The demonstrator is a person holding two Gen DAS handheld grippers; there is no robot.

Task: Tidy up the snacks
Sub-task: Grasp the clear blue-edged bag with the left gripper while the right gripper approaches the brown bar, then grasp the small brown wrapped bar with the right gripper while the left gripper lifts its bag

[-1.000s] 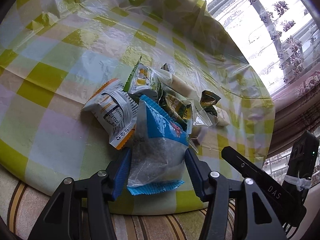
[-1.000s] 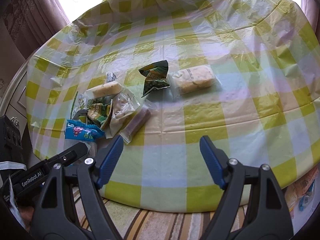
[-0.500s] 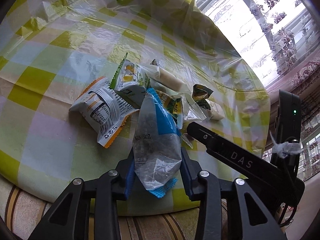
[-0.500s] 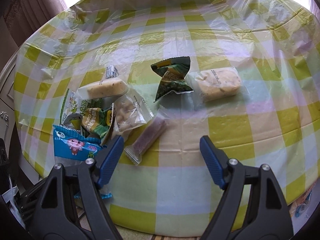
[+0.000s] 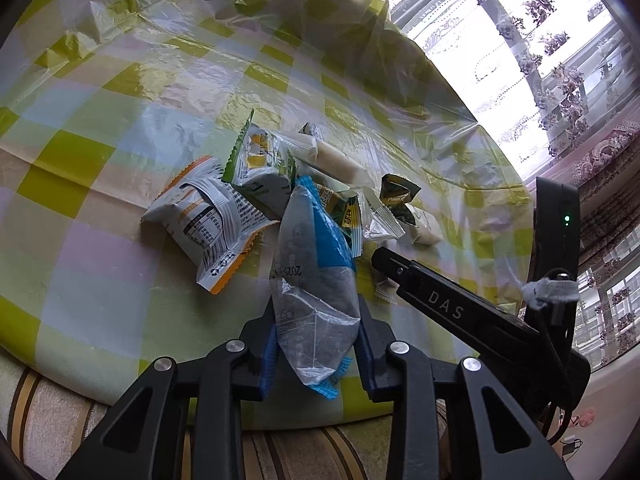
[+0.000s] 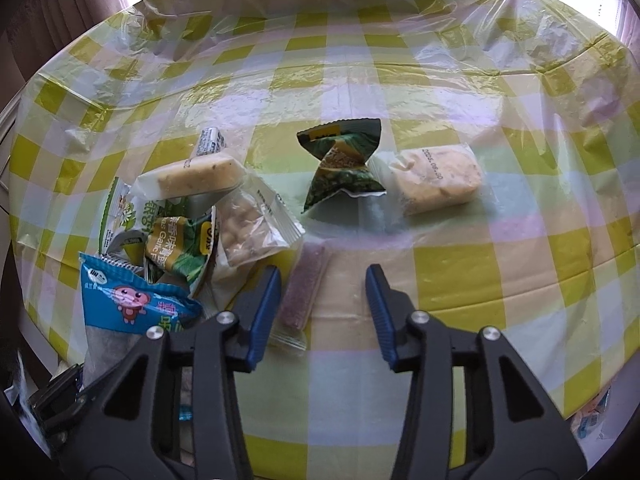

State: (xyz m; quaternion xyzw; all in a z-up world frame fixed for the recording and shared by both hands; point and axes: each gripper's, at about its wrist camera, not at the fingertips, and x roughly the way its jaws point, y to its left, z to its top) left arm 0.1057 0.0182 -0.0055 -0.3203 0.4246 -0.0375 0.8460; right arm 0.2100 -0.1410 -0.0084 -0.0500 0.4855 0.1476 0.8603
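Showing purple bar [image 6: 306, 292], right wrist only

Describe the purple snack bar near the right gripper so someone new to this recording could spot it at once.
On the yellow-checked tablecloth, look at the near edge of the snack pile, just ahead of the right gripper. The purple bar lies flat there, slightly apart from the heap. It is the only slim, purple stick in a clear wrapper; its neighbours are puffier green, blue or beige packets.

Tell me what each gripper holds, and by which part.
The left gripper pinches the blue snack bag near its clear lower end. The right gripper holds nothing; the purple bar lies between its closing jaws.
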